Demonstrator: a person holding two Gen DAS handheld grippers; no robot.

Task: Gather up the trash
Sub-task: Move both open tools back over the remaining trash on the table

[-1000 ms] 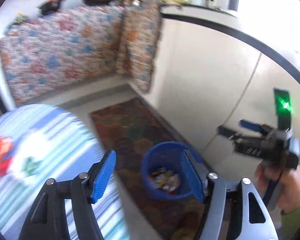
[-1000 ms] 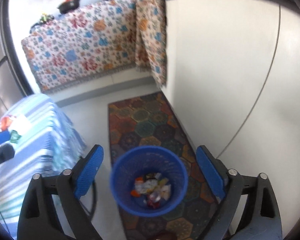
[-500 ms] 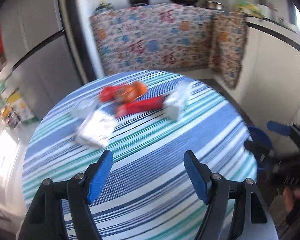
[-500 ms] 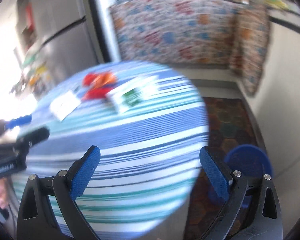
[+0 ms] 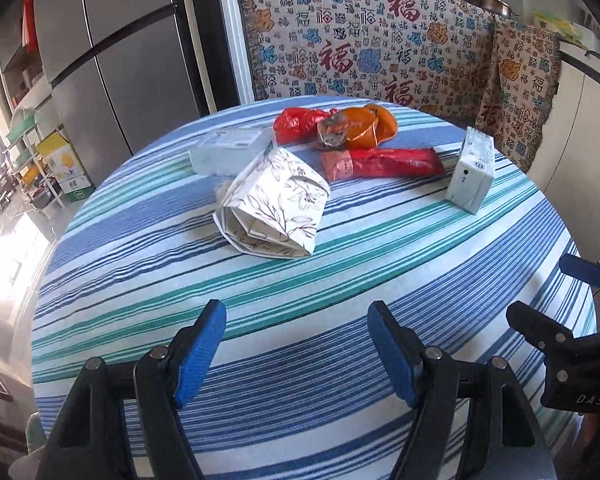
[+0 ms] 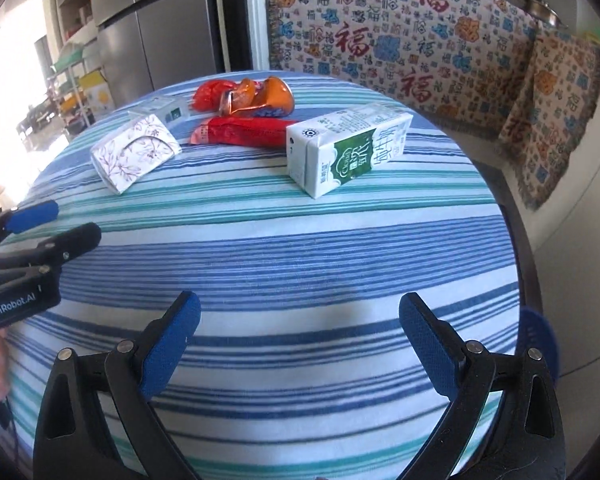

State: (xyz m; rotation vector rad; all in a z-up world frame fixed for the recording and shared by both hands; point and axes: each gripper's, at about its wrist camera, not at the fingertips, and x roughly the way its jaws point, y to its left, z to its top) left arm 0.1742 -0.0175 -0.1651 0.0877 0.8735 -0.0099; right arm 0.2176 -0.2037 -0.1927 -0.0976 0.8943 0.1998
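Note:
Trash lies on the far half of a round striped table (image 5: 340, 288): a floral paper box (image 5: 274, 206), a white flat box (image 5: 230, 152), a red wrapper (image 5: 380, 164), orange and red crumpled wrappers (image 5: 340, 126), and a green-and-white milk carton (image 6: 346, 148) lying on its side. My left gripper (image 5: 296, 344) is open and empty above the table's near part. My right gripper (image 6: 300, 336) is open and empty above the near edge, well short of the carton. The blue trash bin's rim (image 6: 540, 340) shows past the table's right edge.
A steel fridge (image 5: 100, 60) stands at the back left. A patterned cloth (image 5: 380, 52) hangs over the counter behind the table, with pans on top. White cabinets (image 6: 580, 240) are on the right. Shelves and boxes (image 5: 60, 160) stand far left.
Both grippers swung left from over the blue bin on the rug to over the striped table. Both stayed open and empty.

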